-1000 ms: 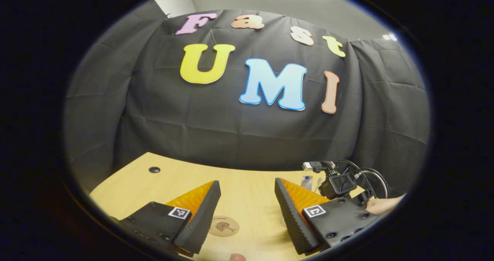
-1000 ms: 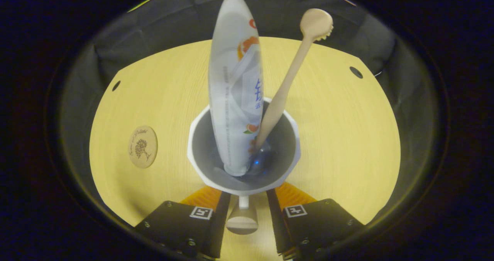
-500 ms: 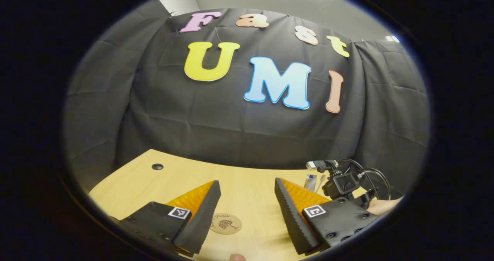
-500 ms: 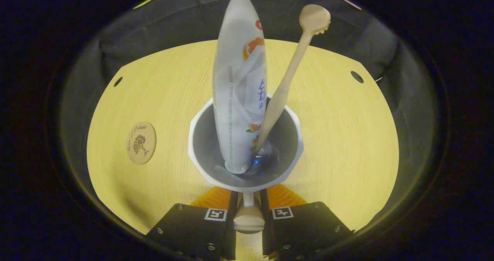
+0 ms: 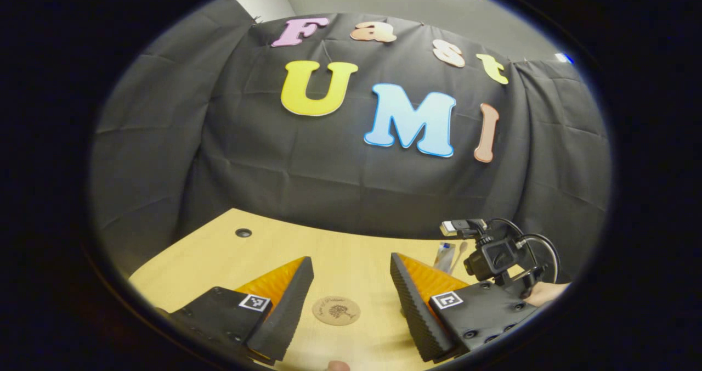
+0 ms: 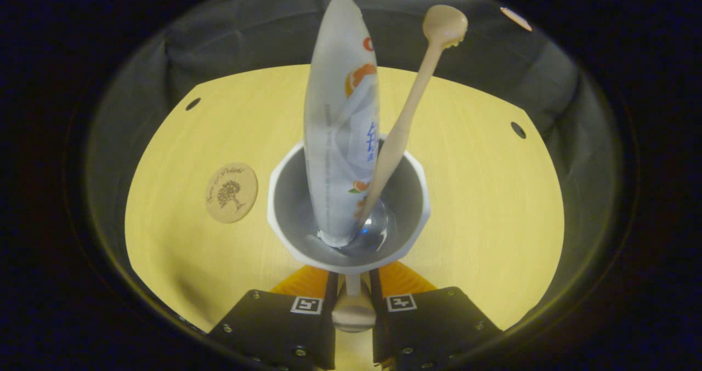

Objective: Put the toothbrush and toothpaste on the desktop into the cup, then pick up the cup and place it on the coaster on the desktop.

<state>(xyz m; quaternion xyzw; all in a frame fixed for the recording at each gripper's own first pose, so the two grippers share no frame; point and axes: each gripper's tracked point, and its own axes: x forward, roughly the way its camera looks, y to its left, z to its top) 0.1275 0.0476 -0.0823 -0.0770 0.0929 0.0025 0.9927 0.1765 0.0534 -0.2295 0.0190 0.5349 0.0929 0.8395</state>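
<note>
In the right gripper view the coaster (image 6: pixel 231 192) is now seen closer to the cup (image 6: pixel 408 234). The cup's handle (image 6: pixel 354 310) is squeezed by the right gripper (image 6: pixel 354 299). The toothpaste (image 6: pixel 341 124) and toothbrush (image 6: pixel 408 113) are stood inside the cup. The left gripper (image 5: pixel 351 299) is held wide open above the desk (image 5: pixel 340 250).

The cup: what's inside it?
A toothpaste tube and a toothbrush stand in the cup, sticking out above its rim. The tube covers part of the bottom.
</note>
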